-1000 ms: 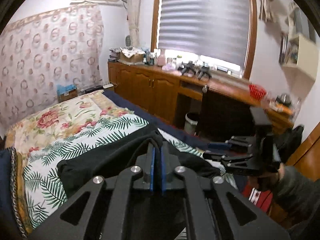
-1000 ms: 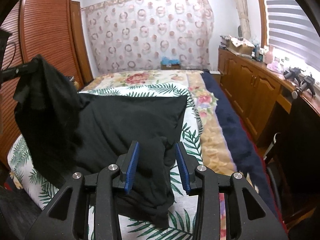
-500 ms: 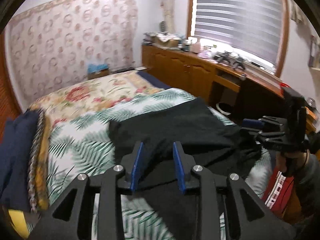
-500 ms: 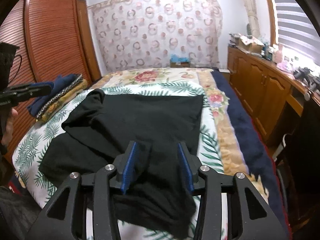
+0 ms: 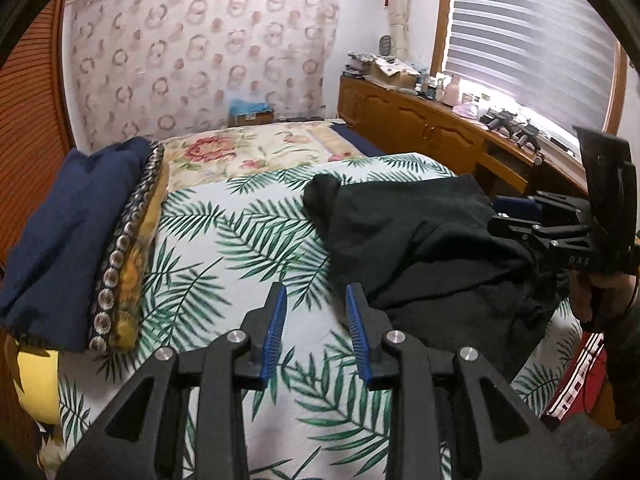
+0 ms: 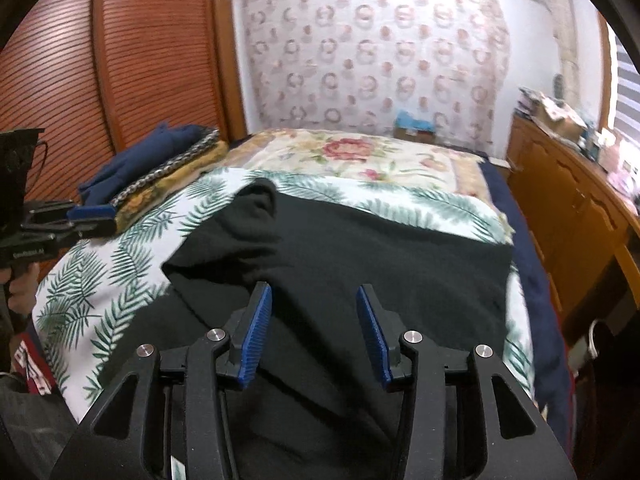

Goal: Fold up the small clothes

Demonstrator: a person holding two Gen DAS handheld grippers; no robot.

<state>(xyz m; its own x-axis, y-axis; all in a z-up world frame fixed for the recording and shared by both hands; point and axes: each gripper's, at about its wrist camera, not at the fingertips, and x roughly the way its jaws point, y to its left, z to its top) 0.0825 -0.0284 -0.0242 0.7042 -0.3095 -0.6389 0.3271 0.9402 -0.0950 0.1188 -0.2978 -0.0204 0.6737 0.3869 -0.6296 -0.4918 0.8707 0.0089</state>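
A person's left gripper (image 5: 315, 312) hangs with its blue-padded fingers spread and empty over a palm-leaf bedsheet (image 5: 224, 240), its right-hand pad just beside the near edge of a black garment (image 5: 416, 252). The right gripper (image 6: 314, 320) is likewise spread wide and holds nothing, poised over the middle of the same garment, which lies partly folded across the bed with one corner doubled back toward the left. Seen from the left wrist camera, the right gripper's black body carries pale embossed lettering, too small and blurred to read; the left gripper's side, seen from the right wrist camera, bears a faint printed line that is equally illegible. A red cloth with white block lettering (image 5: 576, 376) shows at the bed's near right edge in the left view; its characters cannot be made out.

Along the bed's left side sits a stack of folded textiles (image 5: 80, 232): dark navy fabric on top, a strip patterned with pale discs, and yellow floral cloth beneath. Past the palm-leaf sheet lies a cream floral bedspread (image 6: 352, 156) edged by a navy blanket (image 6: 532, 264). A wooden cabinet (image 5: 420, 128) cluttered with boxes and bottles runs under a window blind (image 5: 532, 40). A small blue-topped box (image 6: 414, 126) stands by the ring-patterned curtain (image 6: 368, 52) at the far wall, and a slatted wooden wardrobe (image 6: 132, 52) closes the left side.
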